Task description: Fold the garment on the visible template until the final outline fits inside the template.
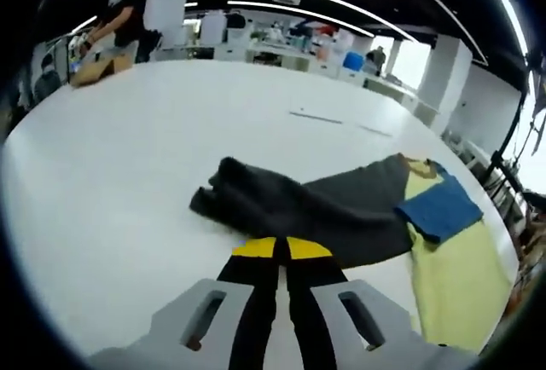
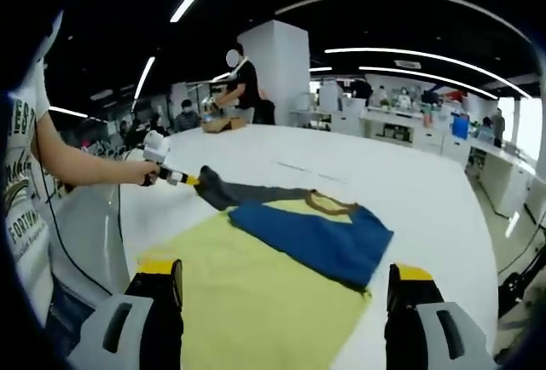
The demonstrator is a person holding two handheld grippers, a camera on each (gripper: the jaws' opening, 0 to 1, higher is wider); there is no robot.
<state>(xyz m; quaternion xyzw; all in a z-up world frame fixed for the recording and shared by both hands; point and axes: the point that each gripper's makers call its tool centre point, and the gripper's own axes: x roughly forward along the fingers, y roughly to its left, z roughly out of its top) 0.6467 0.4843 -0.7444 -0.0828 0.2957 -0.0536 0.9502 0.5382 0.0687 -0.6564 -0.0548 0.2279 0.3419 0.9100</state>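
Note:
A dark grey garment (image 1: 324, 208) with a blue part (image 1: 439, 208) lies on the white table (image 1: 128, 174), partly over a yellow template (image 1: 452, 276). My left gripper (image 1: 281, 248) is shut, its yellow tips pinching the near edge of the grey cloth. In the right gripper view the blue part (image 2: 316, 238) rests on the template (image 2: 247, 302), and a grey sleeve (image 2: 247, 193) stretches left to the left gripper (image 2: 183, 178), held in a person's hand. My right gripper (image 2: 286, 280) stands wide open above the template, with nothing between its jaws.
A person stands at the table's far side by a cardboard box (image 1: 101, 70) (image 2: 223, 123). The arm (image 2: 77, 165) of the person holding the grippers crosses the left. Workbenches (image 2: 401, 123) with equipment line the back. The table edge (image 2: 478, 302) runs close on the right.

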